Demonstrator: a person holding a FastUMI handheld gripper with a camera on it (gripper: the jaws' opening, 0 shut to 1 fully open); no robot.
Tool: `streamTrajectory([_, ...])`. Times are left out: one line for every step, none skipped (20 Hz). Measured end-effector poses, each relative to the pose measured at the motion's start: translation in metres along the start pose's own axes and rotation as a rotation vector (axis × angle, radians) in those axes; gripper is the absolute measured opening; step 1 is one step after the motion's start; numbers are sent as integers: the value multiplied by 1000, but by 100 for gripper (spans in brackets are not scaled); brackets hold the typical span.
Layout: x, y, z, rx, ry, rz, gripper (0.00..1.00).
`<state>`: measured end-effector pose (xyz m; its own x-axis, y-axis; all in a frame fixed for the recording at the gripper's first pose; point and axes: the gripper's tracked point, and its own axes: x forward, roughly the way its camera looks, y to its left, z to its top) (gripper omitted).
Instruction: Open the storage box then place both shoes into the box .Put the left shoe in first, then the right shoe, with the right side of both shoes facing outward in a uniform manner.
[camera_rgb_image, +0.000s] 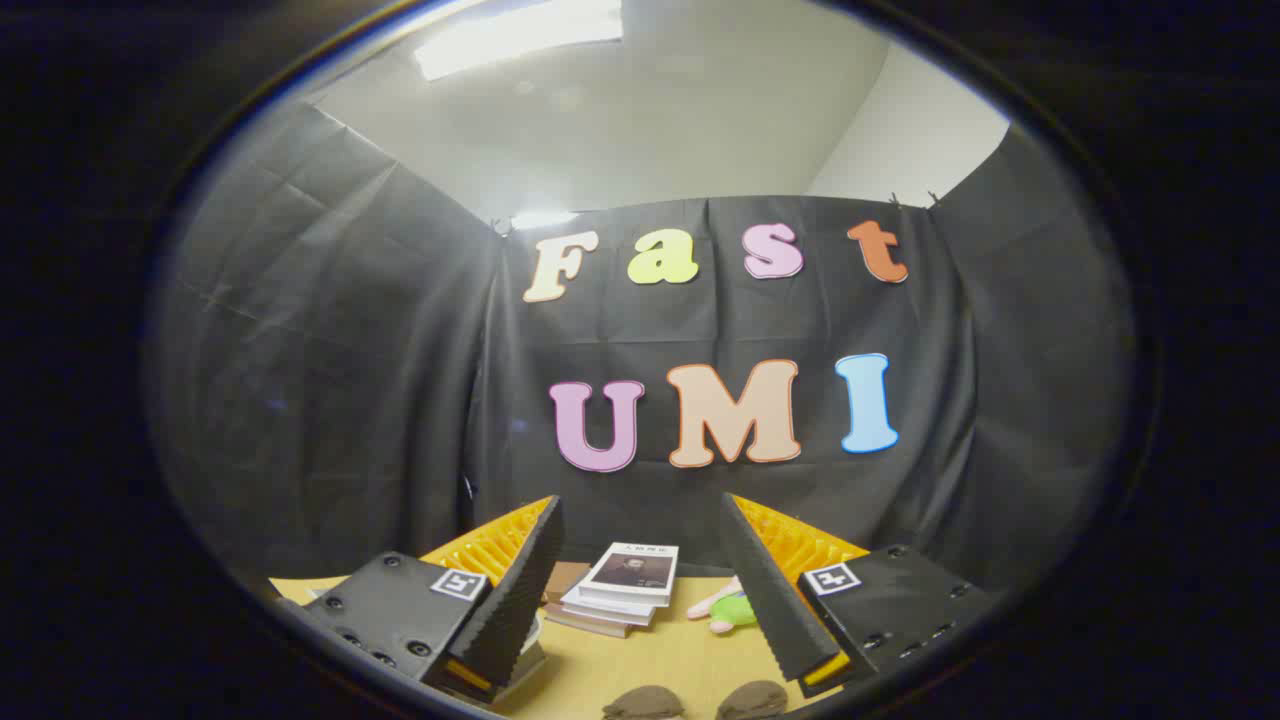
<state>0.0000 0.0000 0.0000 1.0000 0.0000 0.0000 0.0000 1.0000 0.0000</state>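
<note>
The gripper (640, 590) hangs spread and empty over the tan tabletop (640, 665). Two brown rounded shoe tips (690, 702) peek at bottom centre — nearest the camera. The storage box cannot be made out, so a blind descent risks knocking the stacked paperback books (620, 592).

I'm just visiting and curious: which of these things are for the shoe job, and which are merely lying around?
For the job:
- two dark brown rounded shoe tips, near the open gripper

Lying about:
- stack of white-covered books
- pink and green soft toy
- yellow table
</note>
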Motion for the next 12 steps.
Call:
streamTrajectory([0, 1, 2, -5, -7, 2, 99])
streamTrajectory([0, 2, 3, -10, -14, 3, 99])
streamTrajectory([1, 3, 4, -13, -17, 3, 99])
streamTrajectory([1, 5, 3, -11, -18, 4, 99])
streamTrajectory([2, 6, 3, -6, -18, 5, 99])
streamTrajectory([3, 6, 2, -1, -18, 4, 99])
streamTrajectory([4, 5, 3, 2, -19, 2, 99])
streamTrajectory([5, 5, 3, 2, -19, 0, 99])
streamTrajectory([6, 5, 3, 1, -18, 1, 98])
streamTrajectory([6, 5, 3, -2, -17, 1, 99])
streamTrajectory([7, 5, 2, -4, -15, 1, 99])
streamTrajectory([6, 5, 1, -3, -13, 0, 99])
